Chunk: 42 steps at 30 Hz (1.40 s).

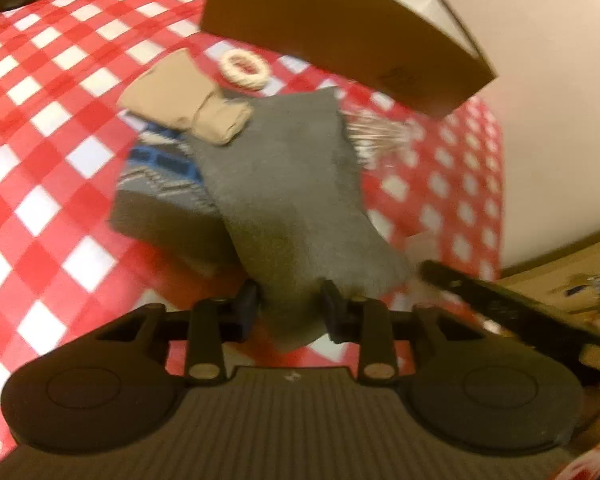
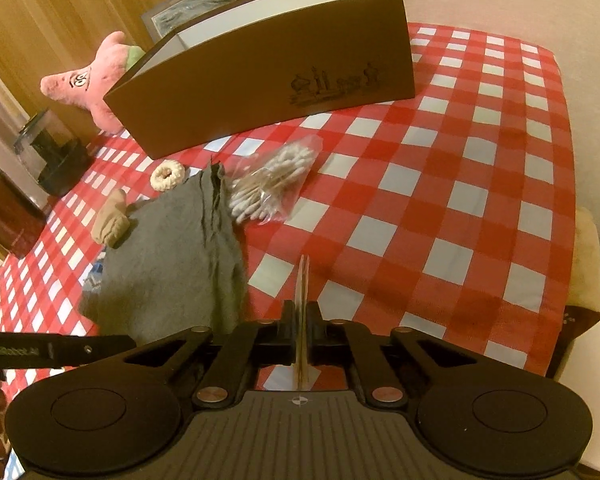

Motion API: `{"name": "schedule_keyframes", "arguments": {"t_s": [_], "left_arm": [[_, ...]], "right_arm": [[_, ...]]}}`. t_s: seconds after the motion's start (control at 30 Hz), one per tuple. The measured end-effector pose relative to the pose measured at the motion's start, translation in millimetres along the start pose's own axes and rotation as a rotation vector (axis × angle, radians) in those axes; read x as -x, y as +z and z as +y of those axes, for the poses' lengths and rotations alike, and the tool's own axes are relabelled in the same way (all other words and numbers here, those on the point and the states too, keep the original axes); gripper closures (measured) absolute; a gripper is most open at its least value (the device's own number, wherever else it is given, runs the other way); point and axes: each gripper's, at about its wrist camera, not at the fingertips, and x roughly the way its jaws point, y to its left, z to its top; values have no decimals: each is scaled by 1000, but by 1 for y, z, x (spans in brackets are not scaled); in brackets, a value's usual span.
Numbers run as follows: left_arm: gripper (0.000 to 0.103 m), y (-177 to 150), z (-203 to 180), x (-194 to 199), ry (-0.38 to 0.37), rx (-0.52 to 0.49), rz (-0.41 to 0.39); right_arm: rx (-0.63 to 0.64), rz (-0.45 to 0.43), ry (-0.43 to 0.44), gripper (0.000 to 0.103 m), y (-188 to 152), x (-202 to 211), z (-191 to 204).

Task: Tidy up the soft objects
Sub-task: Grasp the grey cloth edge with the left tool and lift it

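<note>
The left gripper (image 1: 288, 312) has the near edge of a grey cloth (image 1: 288, 184) between its fingers, which stand partly apart with the fabric bunched in the gap; whether the pads press on it firmly I cannot tell, since the picture is blurred. The cloth slopes away ahead of this gripper toward the table, probably lifted by one end so it hangs clear of the things beneath. The right gripper (image 2: 302, 320) is closed tight on a thin pale card or slip (image 2: 303, 280), seen edge-on and standing up between the pads; what it is I cannot say. Ahead and to the left of the right gripper lies the cloth, one in number, with one tan rolled sock (image 2: 112, 222) at its far-left corner and one small cream ring (image 2: 167, 176) beyond it. One clear bag of cotton swabs (image 2: 272, 184) lies just beside the cloth's right edge. Farther ahead stands one brown box (image 2: 268, 92), open at the top, likely where the soft things go. One pink plush toy (image 2: 88, 80) sits behind its left end. In the left view, a blue patterned fabric (image 1: 160, 172) shows under the cloth.
</note>
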Motion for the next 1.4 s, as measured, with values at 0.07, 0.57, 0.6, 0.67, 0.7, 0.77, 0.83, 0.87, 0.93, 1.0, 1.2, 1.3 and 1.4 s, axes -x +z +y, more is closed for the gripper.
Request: {"name": "schedule_keyframes", "arguments": {"t_s": [0.07,0.57,0.6,0.67,0.7,0.77,0.83,0.87,0.93,1.0,1.2,1.3,1.4], "left_arm": [[74,0,0,-3,-30,6,-7],[85,9,21,-37,-100,240,7],[93,9,18,-35,-93,211,0],[96,8,12,-30,-83,157,-16],[97,9,10,-27,-75,132,-22],[98,11,6,-21,-55,79,-21],[99,12,6,-11,-45,42,-17],[99,12,7,-5,-39,21,-9],[99,12,10,9,-18,-25,21],[99,8,15,24,5,-80,48],[92,-9,48,41,18,-80,99],[83,-11,61,28,-42,35,108],[83,-13,70,18,-91,151,86]], "right_arm": [[5,4,0,98,0,0,0],[2,34,5,98,-2,-6,-4],[4,33,8,98,-2,-6,-3],[4,30,12,98,-2,-4,-2],[3,30,17,98,-1,-3,-3],[1,26,22,99,-1,-1,-4],[-1,20,28,99,0,3,-6],[-1,16,29,99,1,6,-6],[9,10,31,99,2,11,-6],[14,3,32,99,3,17,-7],[25,9,33,99,-2,24,-10],[18,22,26,99,-6,22,-11],[22,26,27,99,-8,23,-11]]}}
